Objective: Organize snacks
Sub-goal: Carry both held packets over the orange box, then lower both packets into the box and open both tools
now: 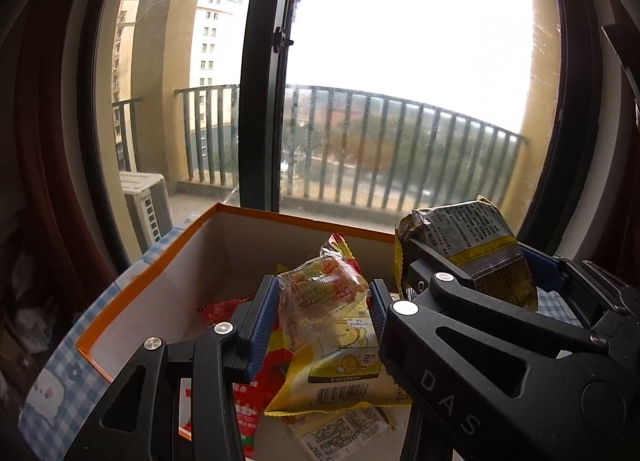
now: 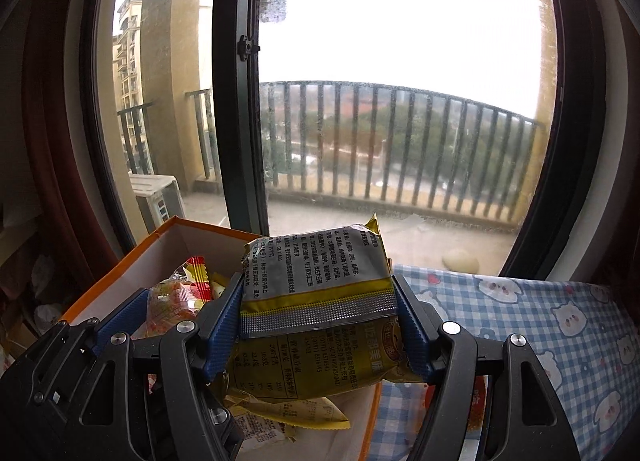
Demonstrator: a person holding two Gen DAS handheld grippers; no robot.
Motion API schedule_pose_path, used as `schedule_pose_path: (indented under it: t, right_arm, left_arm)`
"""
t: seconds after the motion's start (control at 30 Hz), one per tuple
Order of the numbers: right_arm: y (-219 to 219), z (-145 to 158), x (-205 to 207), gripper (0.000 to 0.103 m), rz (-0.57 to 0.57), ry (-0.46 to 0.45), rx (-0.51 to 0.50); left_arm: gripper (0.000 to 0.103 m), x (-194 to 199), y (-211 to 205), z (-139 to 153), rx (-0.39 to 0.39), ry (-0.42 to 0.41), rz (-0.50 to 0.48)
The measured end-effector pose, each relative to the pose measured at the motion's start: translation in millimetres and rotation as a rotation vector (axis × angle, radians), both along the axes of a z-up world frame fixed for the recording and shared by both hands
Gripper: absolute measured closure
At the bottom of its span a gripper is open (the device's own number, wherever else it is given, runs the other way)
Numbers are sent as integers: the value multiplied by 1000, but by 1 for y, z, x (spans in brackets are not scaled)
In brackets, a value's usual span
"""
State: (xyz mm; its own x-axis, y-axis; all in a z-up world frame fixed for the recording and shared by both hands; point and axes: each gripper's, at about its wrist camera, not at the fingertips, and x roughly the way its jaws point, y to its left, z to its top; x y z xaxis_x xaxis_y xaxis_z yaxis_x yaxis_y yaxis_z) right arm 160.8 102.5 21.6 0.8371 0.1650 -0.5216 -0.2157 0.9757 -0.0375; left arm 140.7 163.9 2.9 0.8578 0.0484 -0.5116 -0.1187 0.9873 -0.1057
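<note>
- At lower centre of the left wrist view, the left gripper (image 1: 324, 315) pinches a clear snack packet (image 1: 320, 293) between narrowly set blue pads; its long axis runs up the frame, over the orange-rimmed box (image 1: 256, 217).
- Right gripper (image 2: 320, 313), jaws wider, clamps a grey-and-yellow packet (image 2: 316, 281), sealed edge crosswise.
- Box contents below are partly hidden.

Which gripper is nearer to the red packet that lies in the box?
Left. The left gripper, holding a clear snack bag, is right above the red packet. The right gripper is further right, by the box's edge.
</note>
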Motion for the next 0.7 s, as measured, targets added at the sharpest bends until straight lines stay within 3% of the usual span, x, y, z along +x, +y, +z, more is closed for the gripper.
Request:
schedule_pose_path:
  t: [0.4, 0.7]
  right_arm:
    - [64, -24, 31, 30, 138, 106, -13]
    - [93, -25, 37, 30, 216, 163, -27]
  left_arm:
    - [55, 10, 49, -12, -17, 83, 157]
    - [35, 13, 75, -16, -22, 150, 233]
